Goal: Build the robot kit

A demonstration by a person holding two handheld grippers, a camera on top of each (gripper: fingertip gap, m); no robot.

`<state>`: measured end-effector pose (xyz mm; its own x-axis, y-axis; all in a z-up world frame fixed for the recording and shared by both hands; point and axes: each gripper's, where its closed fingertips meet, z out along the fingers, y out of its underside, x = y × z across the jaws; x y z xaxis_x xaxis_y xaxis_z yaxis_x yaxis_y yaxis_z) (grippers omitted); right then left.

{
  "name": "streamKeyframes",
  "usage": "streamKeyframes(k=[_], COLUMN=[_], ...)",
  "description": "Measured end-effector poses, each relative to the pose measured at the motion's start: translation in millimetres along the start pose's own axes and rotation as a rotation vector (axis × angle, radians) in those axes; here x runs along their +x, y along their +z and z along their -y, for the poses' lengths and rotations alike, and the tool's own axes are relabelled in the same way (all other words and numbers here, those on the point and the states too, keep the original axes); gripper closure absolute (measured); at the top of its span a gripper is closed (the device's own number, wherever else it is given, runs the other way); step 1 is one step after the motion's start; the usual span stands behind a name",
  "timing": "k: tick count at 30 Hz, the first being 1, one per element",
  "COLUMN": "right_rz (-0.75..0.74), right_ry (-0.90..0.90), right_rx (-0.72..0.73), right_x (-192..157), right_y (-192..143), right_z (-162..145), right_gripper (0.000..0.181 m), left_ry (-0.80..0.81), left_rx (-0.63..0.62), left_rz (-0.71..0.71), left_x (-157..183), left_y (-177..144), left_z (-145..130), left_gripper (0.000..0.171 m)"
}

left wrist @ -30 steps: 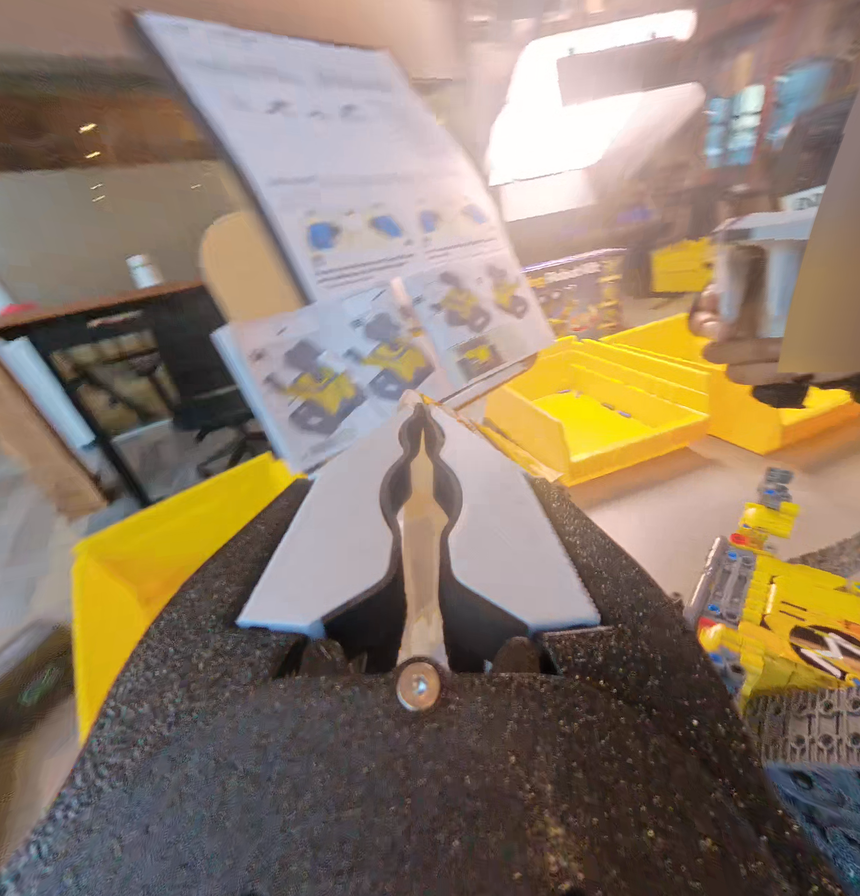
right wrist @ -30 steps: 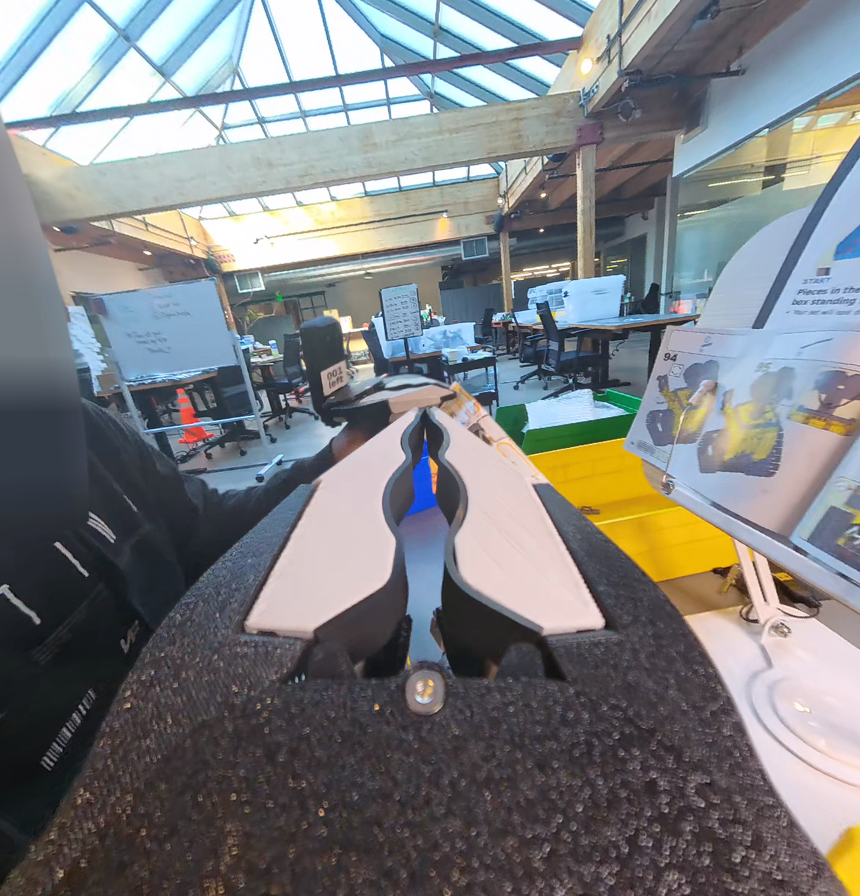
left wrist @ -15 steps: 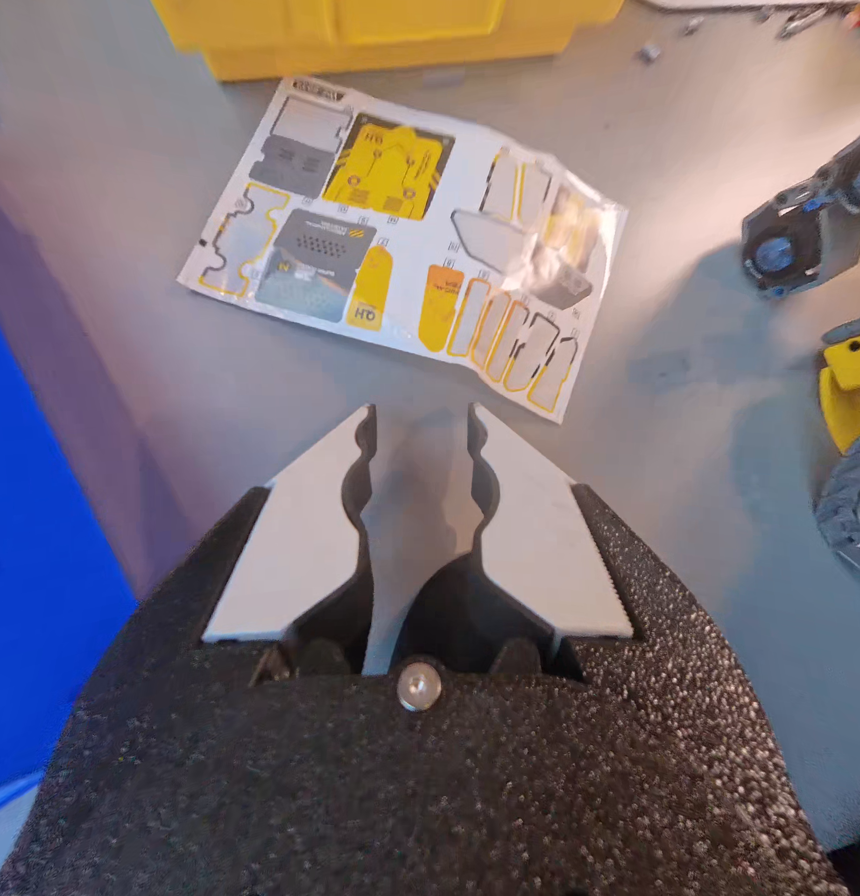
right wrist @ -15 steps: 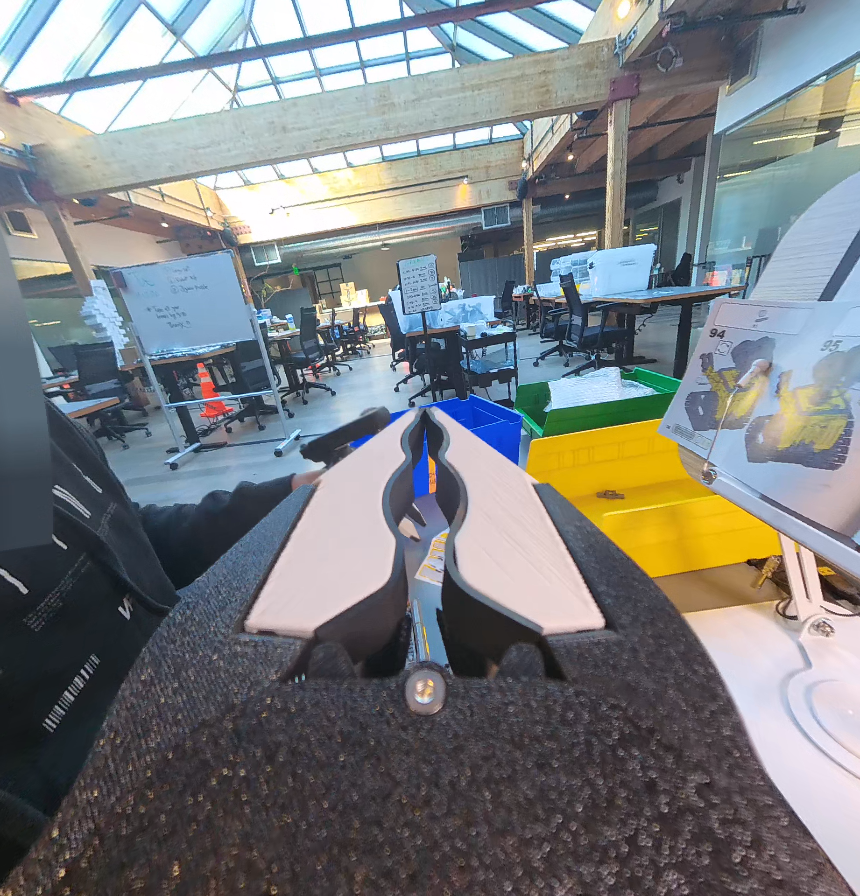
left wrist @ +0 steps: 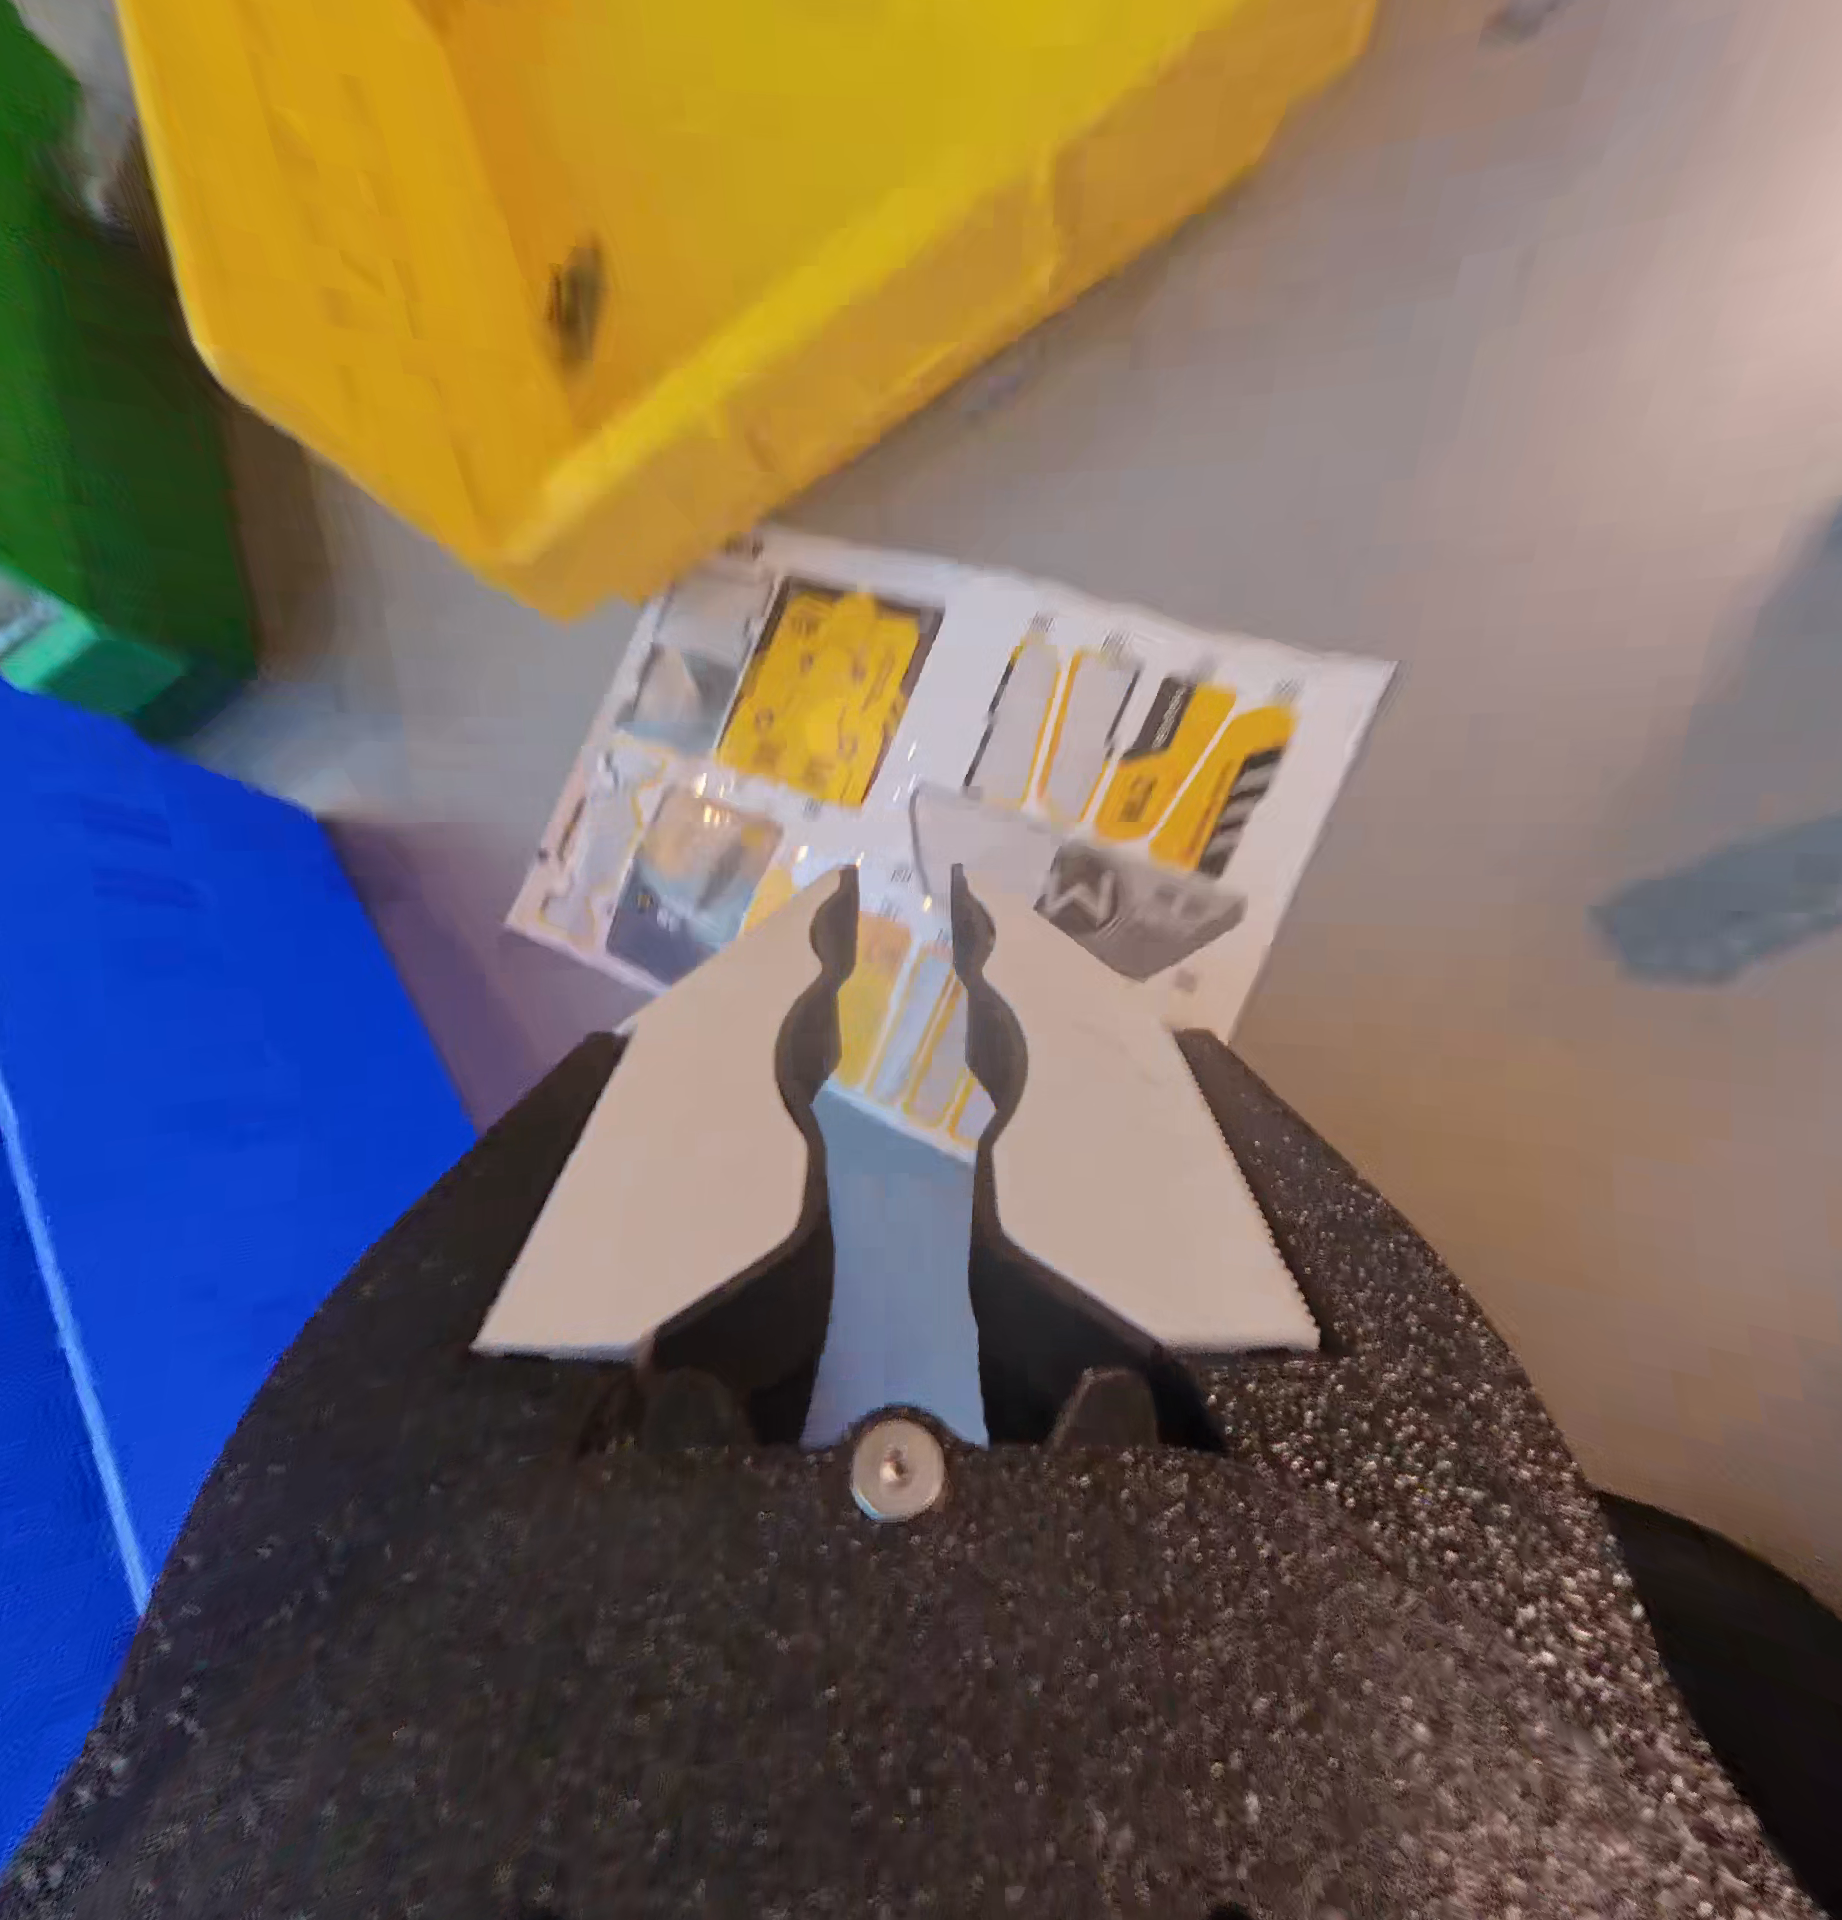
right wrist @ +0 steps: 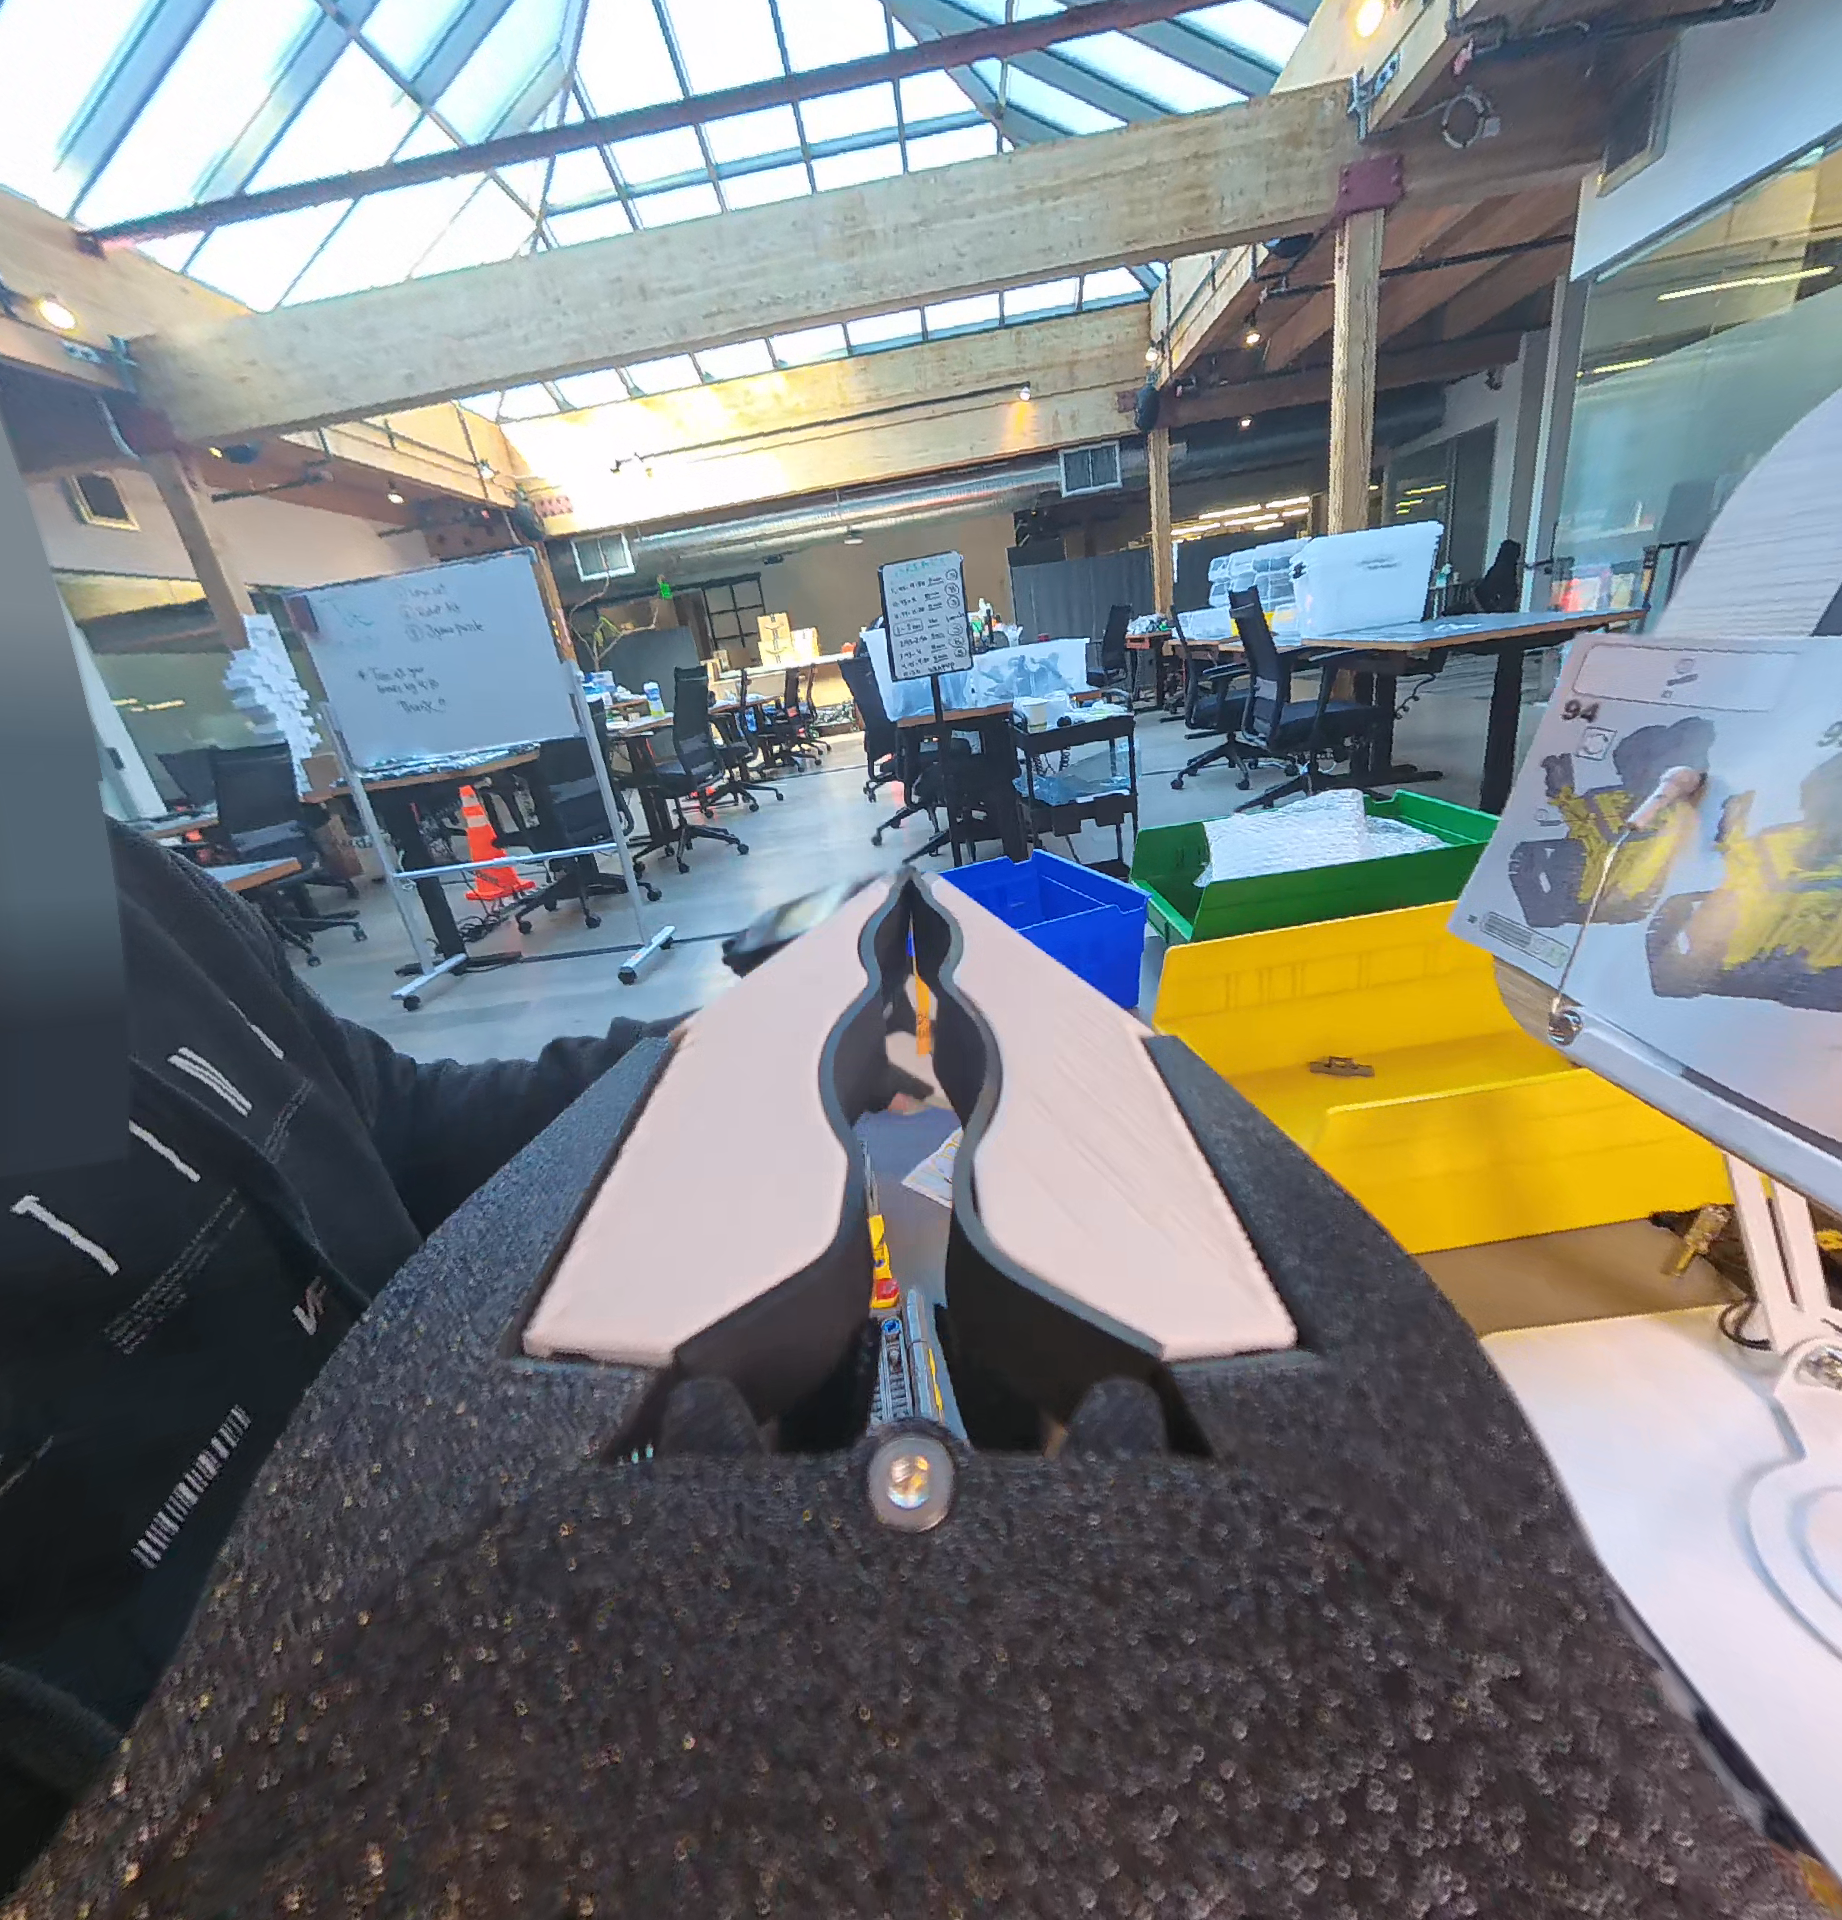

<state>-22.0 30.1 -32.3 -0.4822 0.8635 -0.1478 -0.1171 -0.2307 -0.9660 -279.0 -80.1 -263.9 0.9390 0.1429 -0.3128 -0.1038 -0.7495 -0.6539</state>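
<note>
A sticker sheet with yellow, grey and black shapes lies flat on the grey table. My left gripper is open and empty, and its fingertips hang over the near edge of the sheet. My right gripper is shut, raised and pointing out across the room, with nothing visible between its tips. Through the gap in its jaws I see a corner of the sticker sheet and a strip of a yellow and grey brick model below.
A yellow bin, a blue bin and a green bin stand around the sheet. A blurred grey part lies to the right. An instruction booklet on a white stand is at right. A person's dark sleeve is at left. My hands' fingertips stand some 35 cm from each other.
The left gripper went from shut and raised on the sheet to open above the sheet on the table, then moved closer over it. The right gripper stayed shut and shifted only slightly.
</note>
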Motion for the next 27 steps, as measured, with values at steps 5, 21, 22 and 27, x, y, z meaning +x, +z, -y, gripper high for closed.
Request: streamKeyframes(k=[5,21,22,27], right_rz=[0.084,0.265,0.262,0.23], right_ry=[0.16,0.297,0.292,0.264], right_rx=[0.037,0.099,0.1,0.098], right_x=[4,-20,-19,-12], right_y=[9,24,23,21], right_z=[-16,-24,-24,-24], right_gripper=[0.181,0.181,0.181,0.181], left_ry=[-0.114,0.03,0.036,0.119], left_rx=[0.553,0.817,0.816,0.832], left_rz=[-0.603,-1.283,-1.277,-1.162], left_x=[89,198,198,196], left_y=[-90,-169,-168,-163], left_z=[127,212,212,213], left_gripper=[0.15,0.159,0.162,0.171])
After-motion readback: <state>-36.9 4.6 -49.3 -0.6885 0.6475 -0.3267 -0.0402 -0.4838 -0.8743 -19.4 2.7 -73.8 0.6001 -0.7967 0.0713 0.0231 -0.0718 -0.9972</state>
